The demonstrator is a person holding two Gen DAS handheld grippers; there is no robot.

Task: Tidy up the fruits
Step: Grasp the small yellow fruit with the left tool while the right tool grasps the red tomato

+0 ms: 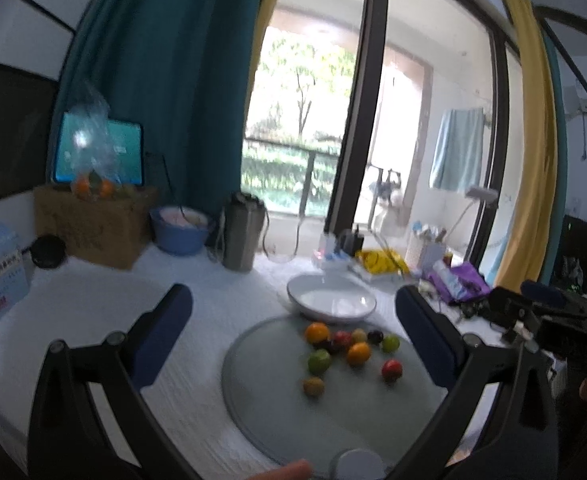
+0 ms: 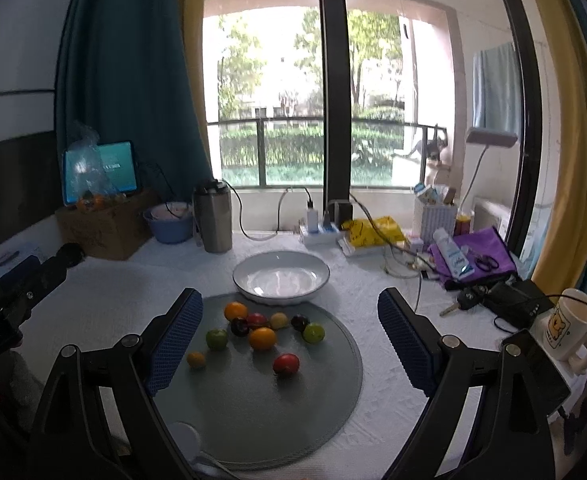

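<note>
Several small fruits lie on a round grey mat point(image 2: 293, 408) point(image 1: 277, 412): oranges point(image 2: 262, 338) point(image 1: 358, 353), green ones point(image 2: 216, 339) point(image 1: 318, 361), a red one point(image 2: 286, 364) point(image 1: 392, 370), dark plums point(image 2: 239, 326) and yellowish ones point(image 2: 196, 359). An empty white bowl point(image 2: 280, 277) point(image 1: 331, 297) stands just behind the mat. My left gripper point(image 1: 293, 332) is open and empty, above the mat's near side. My right gripper point(image 2: 289, 336) is open and empty, with the fruits between its blue pads.
Along the back stand a steel flask point(image 2: 213, 218), a blue basin point(image 2: 169, 224), a cardboard box point(image 2: 101, 224) with bagged fruit and a tablet, a power strip, a yellow bag point(image 2: 373, 230) and a purple cloth point(image 2: 477, 254). A white mug point(image 2: 569, 326) stands at the right.
</note>
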